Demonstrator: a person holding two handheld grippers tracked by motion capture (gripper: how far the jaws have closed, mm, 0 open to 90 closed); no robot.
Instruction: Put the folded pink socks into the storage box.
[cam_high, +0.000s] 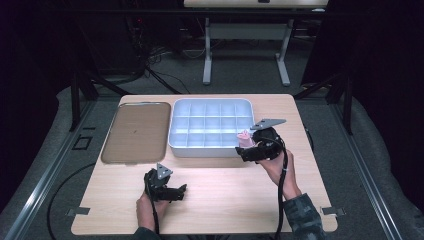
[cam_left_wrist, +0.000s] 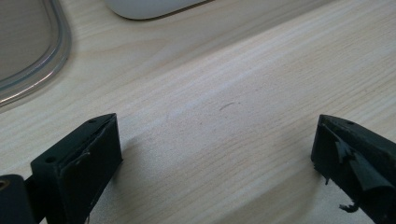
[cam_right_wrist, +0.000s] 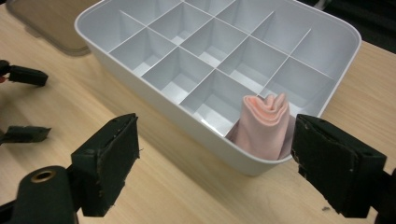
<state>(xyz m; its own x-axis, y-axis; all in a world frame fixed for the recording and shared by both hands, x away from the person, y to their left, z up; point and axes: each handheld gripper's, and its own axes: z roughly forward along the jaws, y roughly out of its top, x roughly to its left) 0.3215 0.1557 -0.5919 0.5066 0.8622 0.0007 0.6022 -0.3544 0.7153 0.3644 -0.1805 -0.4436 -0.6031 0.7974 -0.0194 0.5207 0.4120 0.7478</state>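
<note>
Behind both released hand-held grippers (cam_high: 182, 191) (cam_right_wrist: 215, 163), a pink cloth (cam_right_wrist: 264, 126) stands half-hidden by the organizer's wall (cam_right_wrist: 187, 119).

Pale wood-grain table (cam_high: 210, 200), matt; smooth white plastic divided box (cam_right_wrist: 140, 84); soft pink folded cloth (cam_right_wrist: 264, 123); brownish lid (cam_high: 136, 132), probably translucent plastic; worn matt black pads (cam_right_wrist: 112, 158).

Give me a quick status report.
Left gripper open, low over bare table. Right gripper open beside white divided bin. Pink cloth upright in near corner compartment. Nothing in the way.
</note>
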